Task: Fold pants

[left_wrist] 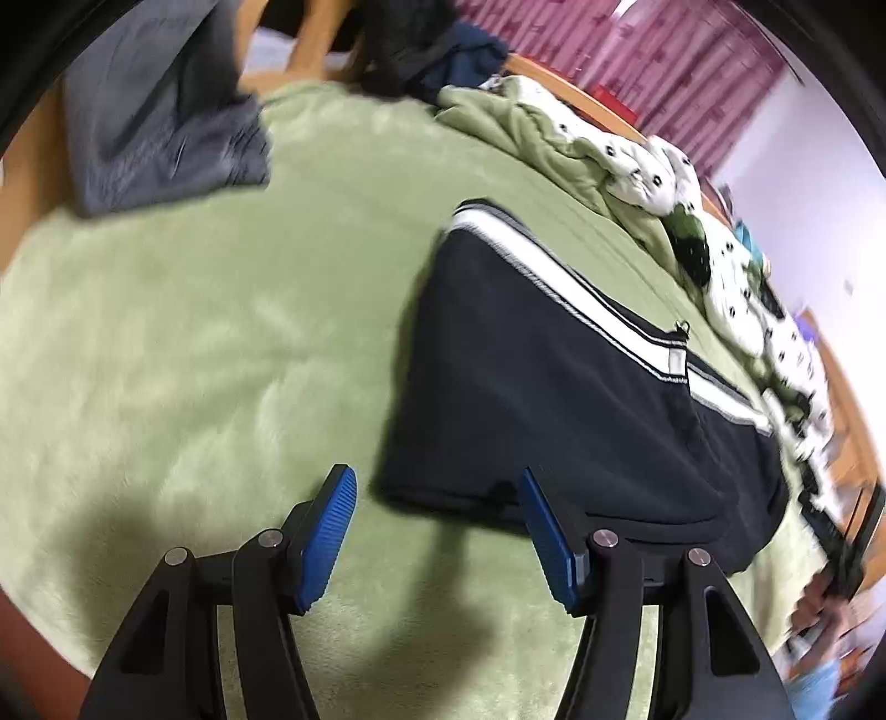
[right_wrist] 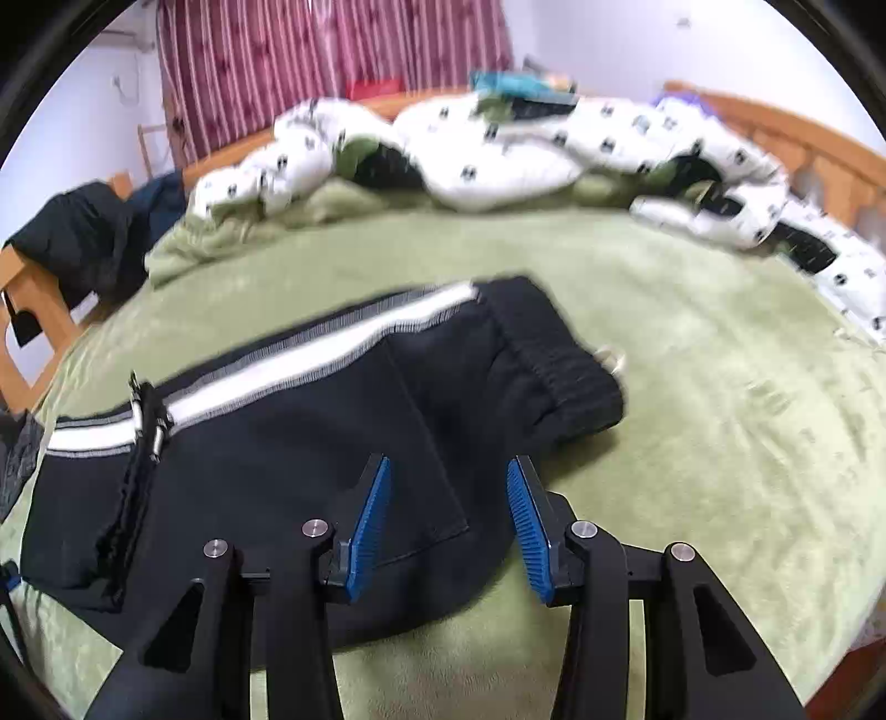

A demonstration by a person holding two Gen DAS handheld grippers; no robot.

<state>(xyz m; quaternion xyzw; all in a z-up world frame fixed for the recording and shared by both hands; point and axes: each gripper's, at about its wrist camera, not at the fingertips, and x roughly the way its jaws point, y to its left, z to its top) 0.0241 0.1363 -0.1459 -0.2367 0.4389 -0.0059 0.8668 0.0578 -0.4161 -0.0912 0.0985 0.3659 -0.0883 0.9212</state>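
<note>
Two tongs frame the scene, one per view, both spread wide and pinching nothing. At the bottom of the left wrist view, the left tongs [left_wrist: 437, 487] hover over the green bed cover [left_wrist: 194, 343], their right pad just beside the near hem corner of the pants [left_wrist: 554, 376]. At the bottom of the right wrist view, the right tongs [right_wrist: 448, 476] hang above the seat of the pants [right_wrist: 277, 454], below the elastic waistband [right_wrist: 554, 360] at centre.

One pair of pants lies flat at mid-frame, legs apparently stacked, white side stripe [right_wrist: 310, 354] uppermost, one zip pocket [right_wrist: 147, 415] at centre left. The next fold probably calls for each of the tongs to pinch both layers at an edge, lift evenly, and carry one end onto the other with edges aligned.

Farther off: one grey folded garment [left_wrist: 160, 127] at upper left, one patterned white quilt [right_wrist: 526, 149] bunched across the top, one dark clothing heap [right_wrist: 83, 238], one red striped curtain [right_wrist: 332, 50].
</note>
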